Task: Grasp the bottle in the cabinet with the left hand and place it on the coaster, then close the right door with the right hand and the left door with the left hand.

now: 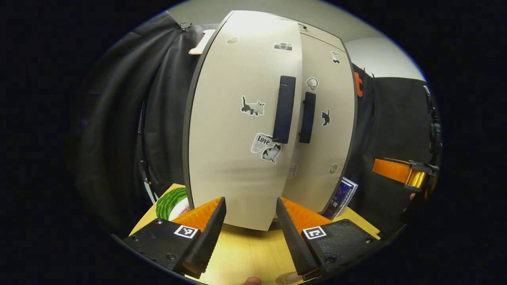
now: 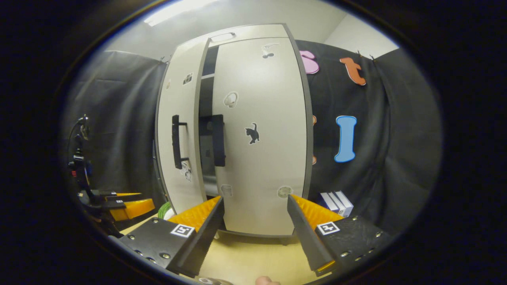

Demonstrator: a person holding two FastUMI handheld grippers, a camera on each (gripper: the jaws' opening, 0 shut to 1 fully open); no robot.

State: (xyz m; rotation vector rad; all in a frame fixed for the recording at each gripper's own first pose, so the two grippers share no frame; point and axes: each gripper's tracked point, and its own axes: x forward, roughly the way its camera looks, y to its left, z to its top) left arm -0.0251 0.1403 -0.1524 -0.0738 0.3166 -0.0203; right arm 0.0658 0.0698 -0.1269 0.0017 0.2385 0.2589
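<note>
Cabinet left door ajar — right door shut.

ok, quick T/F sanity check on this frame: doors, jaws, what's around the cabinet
1. The left door is fully shut. False: a dark gap shows between it and the right door.
2. The left gripper has its jaws open with nothing between them. True.
3. The right gripper is clamped on a door handle. False: its jaws stand open, short of the cabinet.
4. Books stand beside the cabinet. True.
5. Each door carries a dark vertical handle. True.
</note>
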